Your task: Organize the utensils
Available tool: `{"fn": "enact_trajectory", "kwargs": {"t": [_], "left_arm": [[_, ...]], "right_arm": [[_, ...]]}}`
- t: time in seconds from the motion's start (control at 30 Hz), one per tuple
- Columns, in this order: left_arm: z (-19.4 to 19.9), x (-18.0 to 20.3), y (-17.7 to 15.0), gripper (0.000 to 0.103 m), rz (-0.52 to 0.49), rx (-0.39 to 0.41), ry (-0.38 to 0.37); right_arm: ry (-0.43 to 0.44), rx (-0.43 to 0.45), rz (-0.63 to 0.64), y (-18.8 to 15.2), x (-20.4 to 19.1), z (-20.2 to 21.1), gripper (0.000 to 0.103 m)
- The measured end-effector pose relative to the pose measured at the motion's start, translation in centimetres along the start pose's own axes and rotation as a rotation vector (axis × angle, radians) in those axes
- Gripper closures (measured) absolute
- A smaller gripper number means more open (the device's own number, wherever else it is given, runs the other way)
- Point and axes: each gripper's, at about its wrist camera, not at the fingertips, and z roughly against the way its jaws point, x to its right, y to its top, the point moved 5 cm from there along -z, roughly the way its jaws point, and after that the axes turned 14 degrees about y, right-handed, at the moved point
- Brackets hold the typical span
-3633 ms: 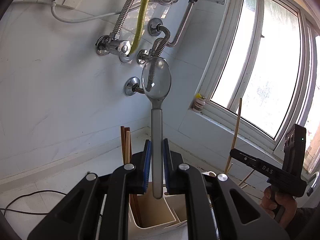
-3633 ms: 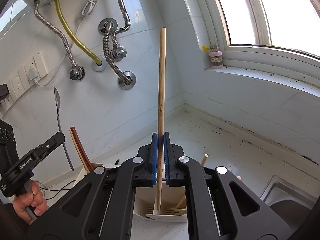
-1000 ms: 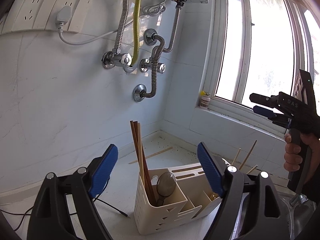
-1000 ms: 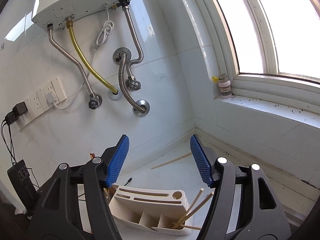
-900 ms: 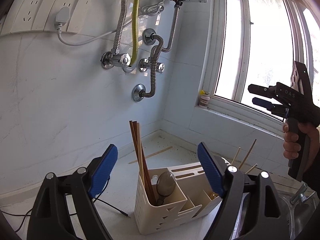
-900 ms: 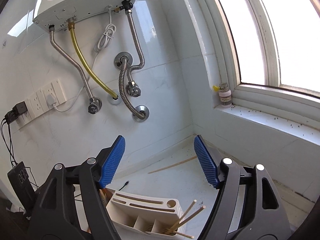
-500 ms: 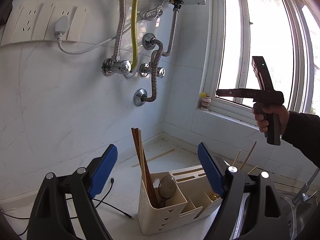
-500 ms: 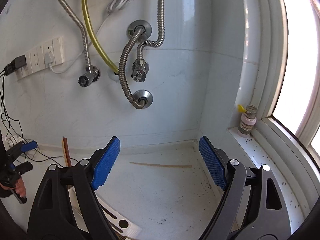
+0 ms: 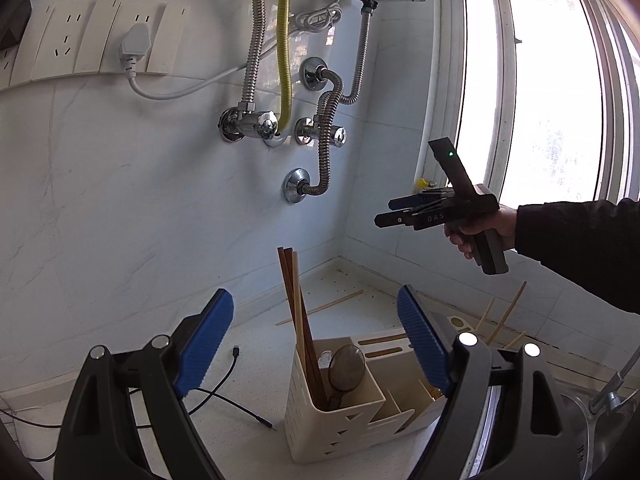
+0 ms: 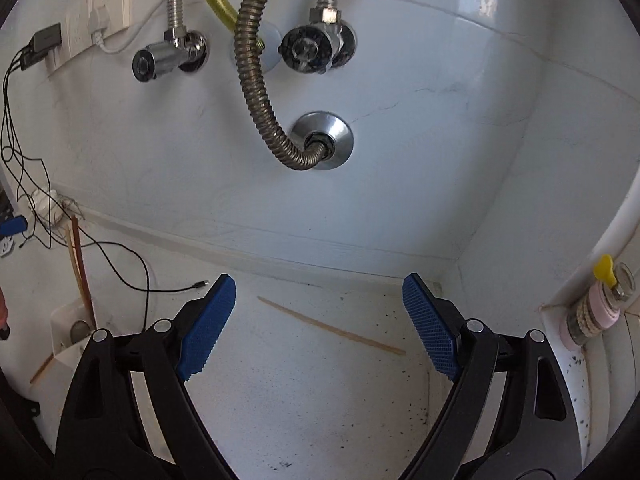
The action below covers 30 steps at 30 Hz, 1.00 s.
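Both tongs gape wide and empty: the right tongs [image 10: 316, 320] hover above a stray chopstick [image 10: 332, 330] on the counter [image 10: 320, 412]; the left tongs [image 9: 316, 336] face the utensil caddy [image 9: 340, 420] holding chopsticks and spoon [image 9: 346, 368].

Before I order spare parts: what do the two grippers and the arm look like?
Both the left gripper and right gripper are black, with ribbed blue pads and silver rivets. The right one shows "DAS" lettering and a green light; the arm wears a dark sleeve.
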Motion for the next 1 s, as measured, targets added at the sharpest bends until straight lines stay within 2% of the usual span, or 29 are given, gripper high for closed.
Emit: {"fn": "enact_trajectory", "kwargs": {"t": [0.2,0.37,0.67,1.0], "left_arm": [[-0.2,-0.9,0.0,0.020,0.019,-0.017,0.035],[-0.1,-1.3,-0.1,0.020,0.021,-0.028,0.070],[0.3,-2.0,-0.4,0.020,0.030,-0.045,0.127],[0.6,-2.8,-0.6,0.020,0.049,-0.061,0.177]], "right_arm": [[0.058,-0.122,0.054,-1.6,1.2,-5.5,0.022],[0.109,-0.277,0.157,-3.8,1.9,-10.0,0.022],[0.163,-0.455,0.213,-7.7,3.5,-15.6,0.026],[0.163,-0.546,0.176,-8.8,6.3,-19.4,0.028]]}}
